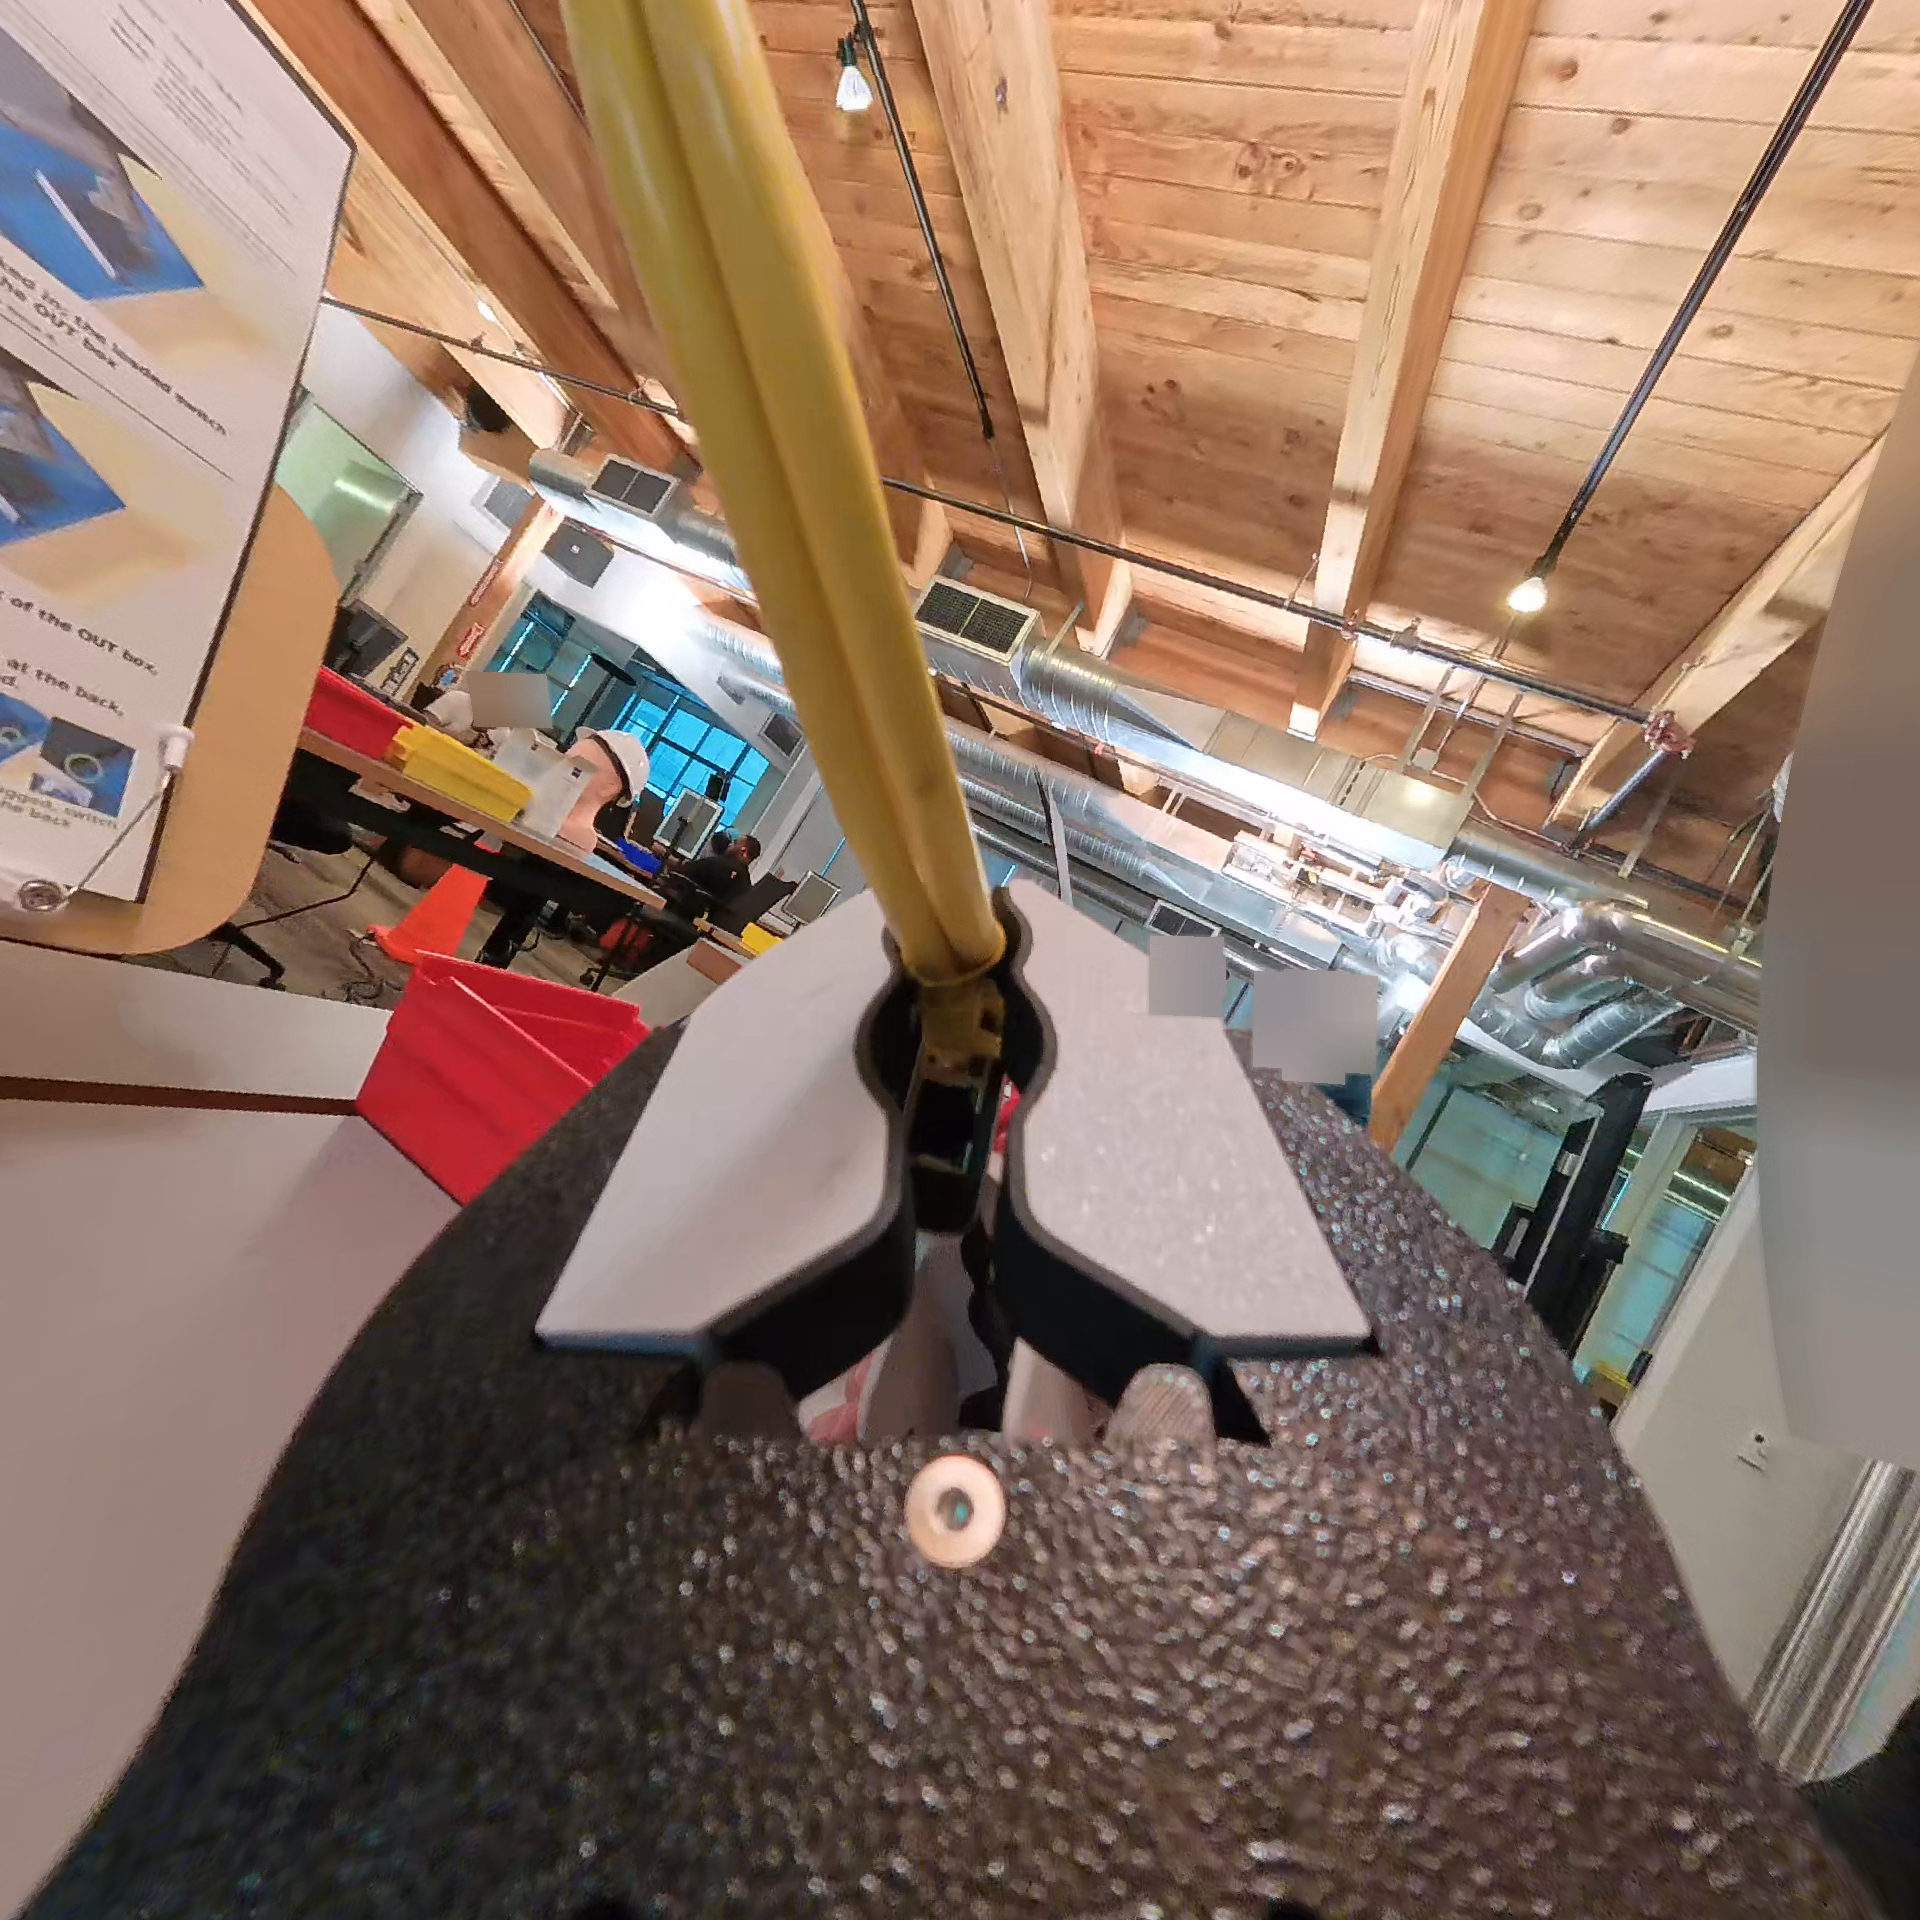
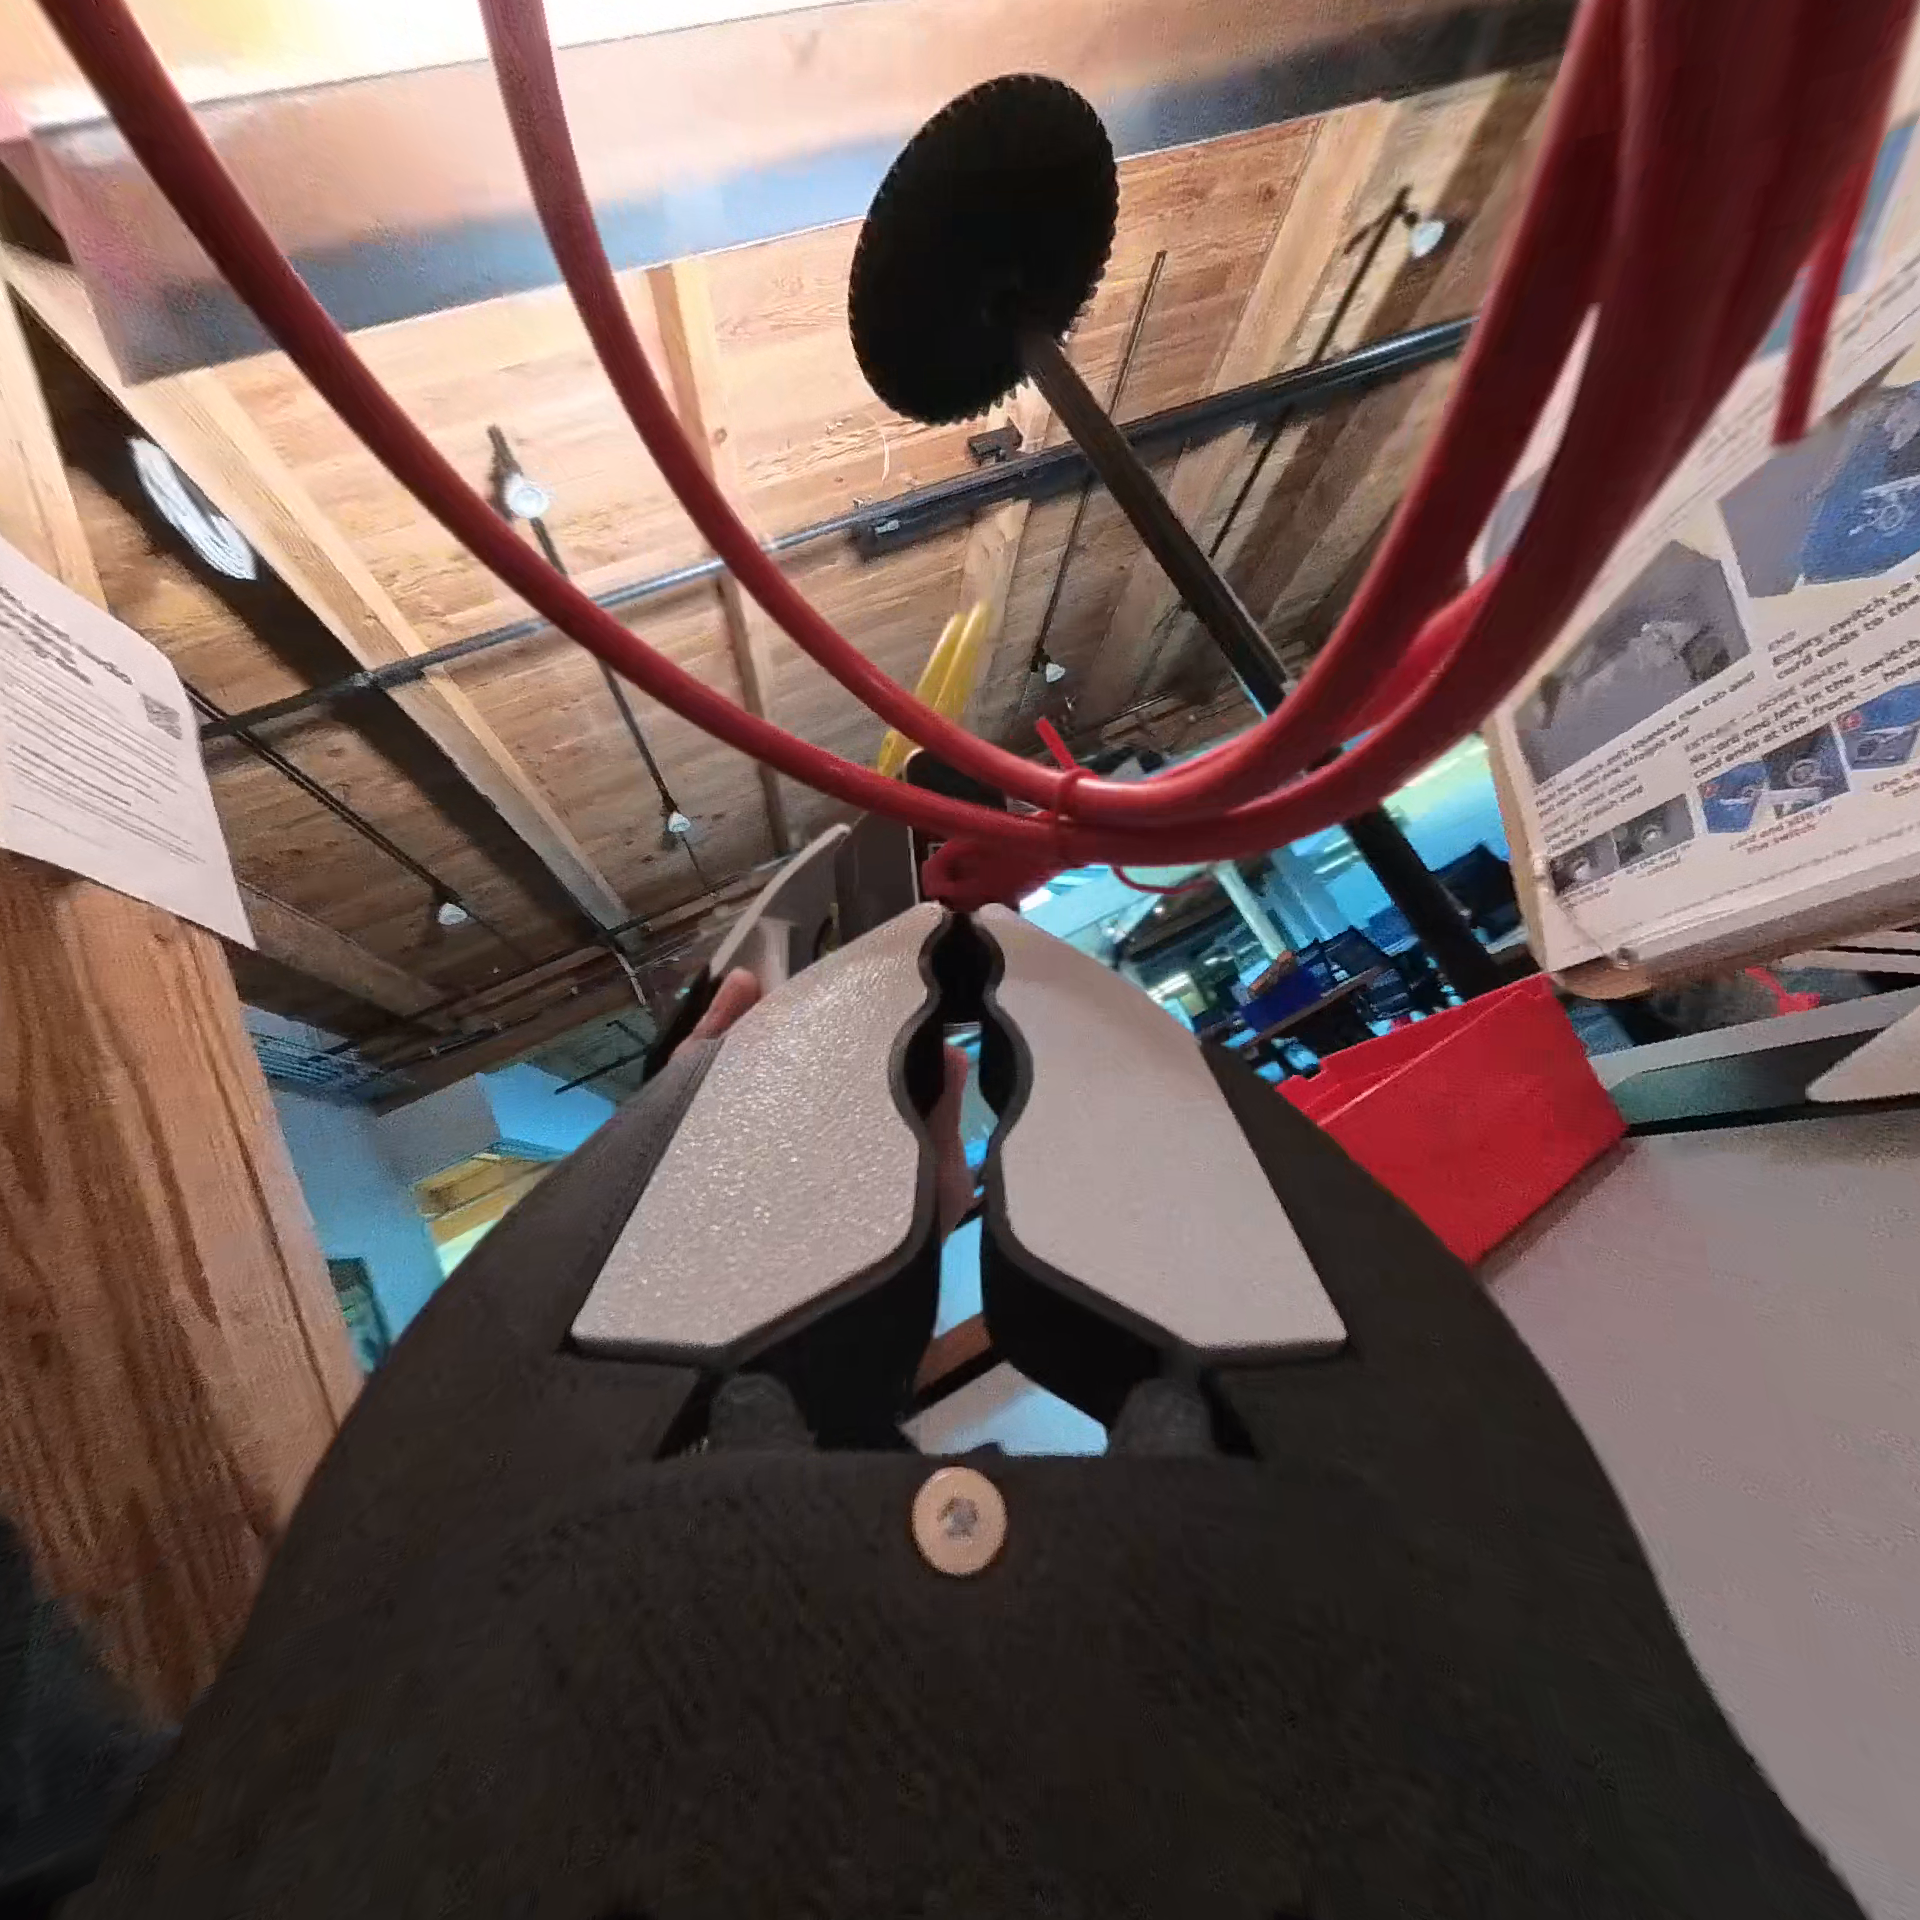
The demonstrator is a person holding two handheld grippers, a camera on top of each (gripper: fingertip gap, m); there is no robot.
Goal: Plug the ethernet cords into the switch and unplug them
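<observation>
Up high, left tongs (image 1: pixel 951 971) pinch yellow cords (image 1: pixel 769 468) — right tongs (image 2: pixel 961 914) pinch red cords (image 2: pixel 1143 810).

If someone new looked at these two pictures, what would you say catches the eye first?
In the left wrist view, a pair of yellow cords rises toward the wooden ceiling, its end pinched in the left hand-held gripper. In the right wrist view, red cords loop overhead, tied in a bundle just above the tips of the right hand-held gripper, which pinch a red end. A black disc on a rod hangs above them.
</observation>
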